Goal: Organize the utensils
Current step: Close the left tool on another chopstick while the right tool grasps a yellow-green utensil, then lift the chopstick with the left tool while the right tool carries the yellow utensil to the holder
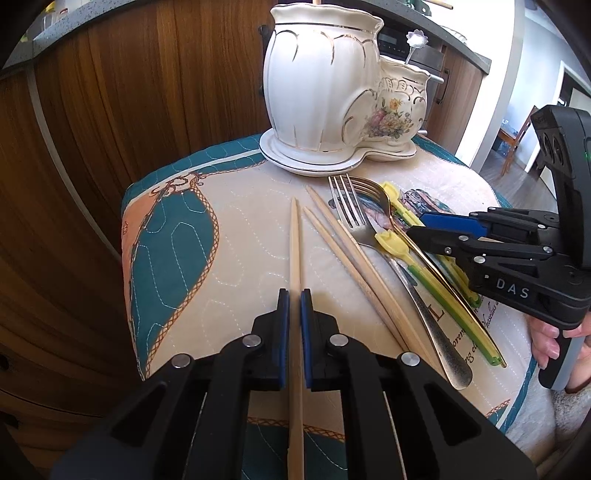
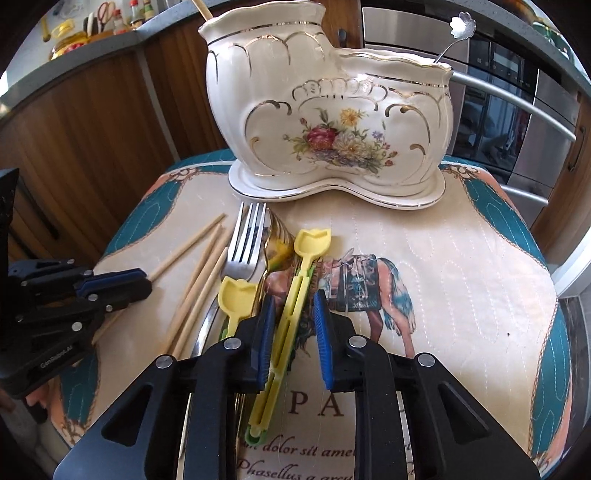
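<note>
Barely started: left gripper point(image 1: 294, 306) clamps one chopstick point(image 1: 294, 240); right gripper point(image 2: 293, 325), jaws narrow and not yet pinching, straddles yellow tongs point(image 2: 291, 295). Fork point(image 2: 245, 243), loose chopsticks point(image 2: 201, 291) beside it; holder point(image 2: 325, 110) ahead.

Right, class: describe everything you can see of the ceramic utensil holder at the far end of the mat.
The ceramic utensil holder is glossy cream with gold scrollwork and a painted flower bouquet. It has two joined compartments, a taller ribbed one and a lower one, and stands upright on a matching gold-edged saucer on the quilted mat. A flower-ended metal spoon stands in the lower compartment; a wooden stick pokes from the taller one.
</note>
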A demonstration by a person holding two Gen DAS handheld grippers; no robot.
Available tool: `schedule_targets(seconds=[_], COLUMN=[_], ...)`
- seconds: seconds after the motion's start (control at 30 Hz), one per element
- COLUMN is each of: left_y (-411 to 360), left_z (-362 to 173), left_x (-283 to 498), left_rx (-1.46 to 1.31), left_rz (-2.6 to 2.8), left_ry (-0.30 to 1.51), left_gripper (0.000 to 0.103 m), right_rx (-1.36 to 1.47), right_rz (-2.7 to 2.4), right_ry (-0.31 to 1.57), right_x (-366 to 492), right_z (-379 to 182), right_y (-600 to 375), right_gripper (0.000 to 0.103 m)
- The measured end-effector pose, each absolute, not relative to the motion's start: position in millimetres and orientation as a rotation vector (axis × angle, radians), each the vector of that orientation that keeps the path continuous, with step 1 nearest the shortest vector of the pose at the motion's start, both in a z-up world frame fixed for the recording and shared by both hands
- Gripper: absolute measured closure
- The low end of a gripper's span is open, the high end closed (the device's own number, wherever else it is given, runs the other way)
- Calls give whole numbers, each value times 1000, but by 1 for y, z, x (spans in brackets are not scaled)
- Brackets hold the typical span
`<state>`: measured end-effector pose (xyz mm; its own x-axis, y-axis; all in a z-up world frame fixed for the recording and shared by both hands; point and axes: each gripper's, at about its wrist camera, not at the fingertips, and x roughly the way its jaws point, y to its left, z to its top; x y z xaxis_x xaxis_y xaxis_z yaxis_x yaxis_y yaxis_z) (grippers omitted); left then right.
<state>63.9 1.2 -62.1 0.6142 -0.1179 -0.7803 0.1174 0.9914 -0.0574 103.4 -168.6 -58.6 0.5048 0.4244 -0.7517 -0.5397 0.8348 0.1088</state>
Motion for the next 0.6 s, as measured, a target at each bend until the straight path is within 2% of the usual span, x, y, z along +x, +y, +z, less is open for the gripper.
schedule_targets(seconds=[0.1, 0.43, 0.47, 0.5, 0.53, 0.6], left_y=[2, -7, -8, -8, -9, -10], left_z=[-62, -58, -57, -58, -57, -57], left_x=[65, 55, 54, 55, 55, 58], left_rx=[-7, 82, 94, 98, 105, 118], left_rz=[-137, -220, -220, -220, -219, -211], left_ry=[901, 998, 1006, 1010, 1015, 1022], left_gripper=[97, 97, 96, 96, 96, 95], right_rx=[-139, -293, -302, -306, -308, -313], right_rz=[567, 638, 645, 643, 626, 621], right_ry=[860, 858, 862, 863, 861, 860], right_x=[104, 84, 84, 84, 86, 87], right_z=[-57, -57, -56, -56, -56, -56], right_y=[-174, -200, -201, -201, -200, -196], right_gripper=[92, 92, 91, 83, 80, 79])
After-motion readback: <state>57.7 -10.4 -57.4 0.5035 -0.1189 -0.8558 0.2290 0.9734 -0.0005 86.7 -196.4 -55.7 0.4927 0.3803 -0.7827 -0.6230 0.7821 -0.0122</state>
